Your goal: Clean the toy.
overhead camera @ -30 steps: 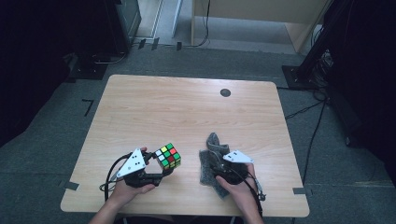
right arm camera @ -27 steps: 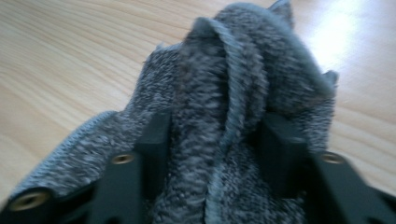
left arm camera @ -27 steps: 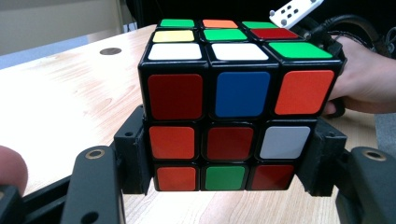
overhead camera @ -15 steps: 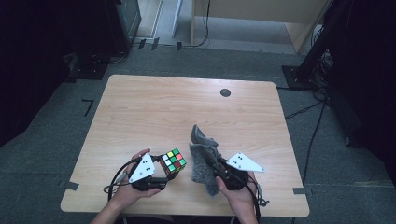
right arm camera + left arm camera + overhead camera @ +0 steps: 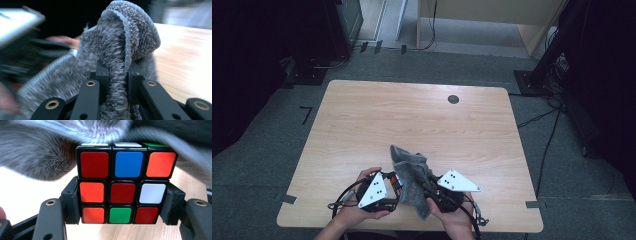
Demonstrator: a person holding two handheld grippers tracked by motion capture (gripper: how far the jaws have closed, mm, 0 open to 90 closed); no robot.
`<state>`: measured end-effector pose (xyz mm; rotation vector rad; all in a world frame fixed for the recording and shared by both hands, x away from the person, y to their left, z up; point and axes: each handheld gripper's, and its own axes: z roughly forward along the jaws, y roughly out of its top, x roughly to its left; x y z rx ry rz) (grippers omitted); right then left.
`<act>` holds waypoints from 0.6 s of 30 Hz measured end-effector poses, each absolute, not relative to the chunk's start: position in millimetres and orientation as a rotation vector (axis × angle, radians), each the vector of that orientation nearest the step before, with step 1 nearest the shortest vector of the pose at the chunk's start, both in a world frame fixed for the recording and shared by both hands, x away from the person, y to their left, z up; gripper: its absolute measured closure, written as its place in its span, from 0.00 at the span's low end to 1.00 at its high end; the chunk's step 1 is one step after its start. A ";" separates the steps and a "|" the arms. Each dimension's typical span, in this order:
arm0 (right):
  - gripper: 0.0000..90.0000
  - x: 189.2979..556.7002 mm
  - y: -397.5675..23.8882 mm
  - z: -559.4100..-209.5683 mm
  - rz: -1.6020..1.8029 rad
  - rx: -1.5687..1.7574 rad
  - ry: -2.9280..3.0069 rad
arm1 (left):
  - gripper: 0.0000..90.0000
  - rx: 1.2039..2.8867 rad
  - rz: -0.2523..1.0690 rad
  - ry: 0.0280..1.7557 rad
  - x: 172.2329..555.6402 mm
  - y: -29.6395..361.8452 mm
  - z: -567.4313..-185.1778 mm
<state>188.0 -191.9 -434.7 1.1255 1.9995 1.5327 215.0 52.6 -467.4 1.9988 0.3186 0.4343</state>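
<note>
Near the table's (image 5: pixel 362 125) front edge, a puzzle cube (image 5: pixel 122 185) is clamped in the left gripper (image 5: pixel 122 205); a grey cloth (image 5: pixel 120 60), pinched in the right gripper (image 5: pixel 117 82), is draped over it, and wiping seems due next.

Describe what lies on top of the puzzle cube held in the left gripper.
A grey cloth drapes over the cube; its top row of stickers peeks out, the rest of that face is covered.

In the high view the grey cloth (image 5: pixel 412 182) covers the cube and both claw tips. In the left claw view the cloth (image 5: pixel 37 157) is motion-blurred and hides the upper face of the cube (image 5: pixel 122 183). In the right claw view the bench (image 5: pixel 185 62) and left claw (image 5: pixel 22 50) are blurred.
</note>
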 end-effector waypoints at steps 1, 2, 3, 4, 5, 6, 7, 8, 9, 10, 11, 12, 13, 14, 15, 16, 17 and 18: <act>0.86 190.2 -196.7 -436.3 1.506 1.157 1.983 | 0.38 1.998 0.436 0.322 216.0 53.3 -467.3; 0.86 191.6 -201.4 -437.2 1.510 1.193 1.969 | 0.38 2.003 0.439 0.328 216.8 53.5 -467.7; 0.86 191.4 -204.5 -436.5 1.539 1.218 1.955 | 0.38 2.015 0.454 0.332 217.3 53.2 -468.7; 0.86 190.1 -205.6 -434.2 1.579 1.214 1.949 | 0.38 2.029 0.472 0.332 217.4 52.4 -470.1; 0.86 187.7 -204.3 -430.9 1.623 1.184 1.954 | 0.38 2.046 0.486 0.330 217.4 51.4 -471.2; 0.86 184.6 -200.3 -427.1 1.665 1.142 1.969 | 0.38 2.052 0.489 0.329 217.3 50.2 -471.8; 0.85 181.0 -194.5 -423.8 1.696 1.104 1.990 | 0.38 2.052 0.486 0.326 216.8 49.3 -471.6; 0.85 177.6 -187.7 -421.7 1.715 1.067 2.015 | 0.38 2.047 0.480 0.323 216.0 48.5 -470.6; 0.85 174.9 -181.1 -421.2 1.714 1.036 2.043 | 0.38 2.034 0.470 0.322 214.9 47.9 -469.3; 0.85 173.3 -175.2 -422.3 1.694 1.017 2.065 | 0.38 2.024 0.465 0.317 213.9 48.3 -467.4; 0.85 173.1 -171.8 -424.6 1.667 1.005 2.077 | 0.38 2.023 0.474 0.319 212.9 48.2 -466.0; 0.85 173.6 -171.9 -427.0 1.667 1.001 2.068 | 0.38 2.026 0.483 0.315 212.4 49.0 -465.7; 0.85 176.1 -175.3 -428.4 1.656 1.030 2.054 | 0.38 2.023 0.477 0.313 212.4 50.0 -465.7; 0.85 178.2 -178.4 -429.0 1.632 1.050 2.043 | 0.38 2.014 0.471 0.311 212.5 51.9 -465.4; 0.86 181.3 -184.6 -429.6 1.568 1.082 2.015 | 0.38 2.007 0.465 0.311 212.9 53.0 -464.9; 0.86 183.2 -188.9 -430.0 1.545 1.109 2.003 | 0.38 1.999 0.460 0.316 214.0 54.1 -463.9; 0.86 185.5 -196.2 -430.3 1.568 1.154 1.979 | 0.38 1.999 0.462 0.319 214.7 54.4 -463.5; 0.85 185.9 -199.5 -429.6 1.594 1.170 1.968 | 0.38 2.003 0.468 0.324 215.5 54.4 -463.8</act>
